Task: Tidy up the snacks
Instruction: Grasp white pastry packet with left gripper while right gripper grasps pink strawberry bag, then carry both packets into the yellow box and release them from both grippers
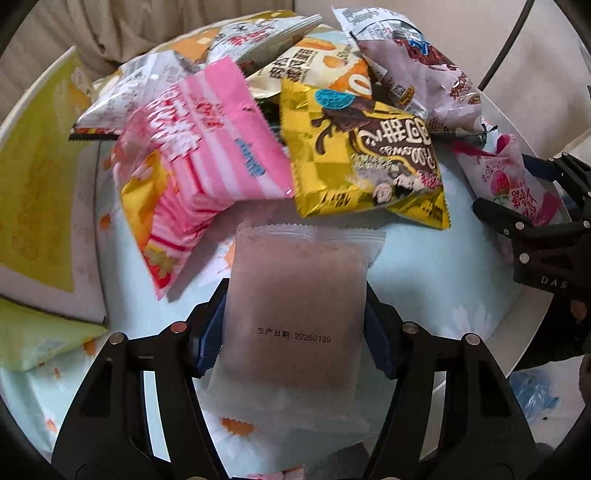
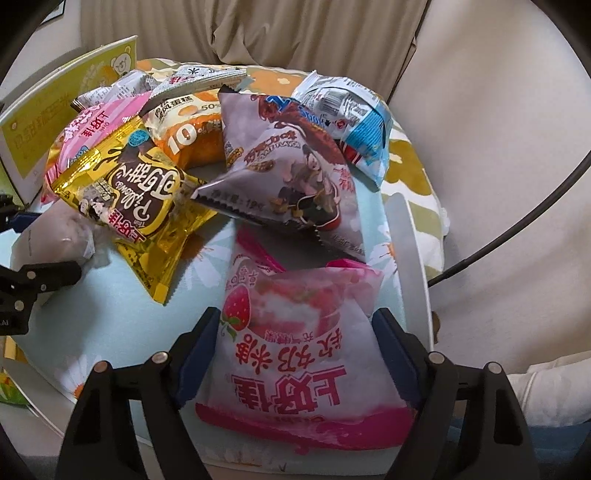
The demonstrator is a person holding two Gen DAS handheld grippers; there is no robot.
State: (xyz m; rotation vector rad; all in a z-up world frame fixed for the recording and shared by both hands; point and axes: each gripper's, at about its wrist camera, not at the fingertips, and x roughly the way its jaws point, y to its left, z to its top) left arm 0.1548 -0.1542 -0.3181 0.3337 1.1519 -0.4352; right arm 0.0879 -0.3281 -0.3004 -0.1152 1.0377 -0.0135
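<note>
My left gripper [image 1: 295, 325] points down at the daisy-print cloth [image 1: 424, 266] and is shut on a translucent packet with a brown filling [image 1: 295, 306]; both blue pads press its sides. My right gripper [image 2: 295, 332] is shut on a pink strawberry snack packet [image 2: 295, 354], a pad against each side. In the left wrist view that right gripper [image 1: 532, 206] shows at the right edge with the strawberry packet [image 1: 506, 184]. Behind both lies a heap of snacks: a gold chocolate packet [image 1: 369, 158], a pink striped packet [image 1: 207, 147], a grey-purple packet [image 2: 291, 166].
An orange cake packet [image 2: 192, 144] and a blue-white packet [image 2: 354, 114] lie further back in the heap. A yellow-green box [image 1: 33, 184] stands at the left. The round table's white rim [image 1: 535, 332] curves past on the right, with beige curtains [image 2: 295, 33] behind.
</note>
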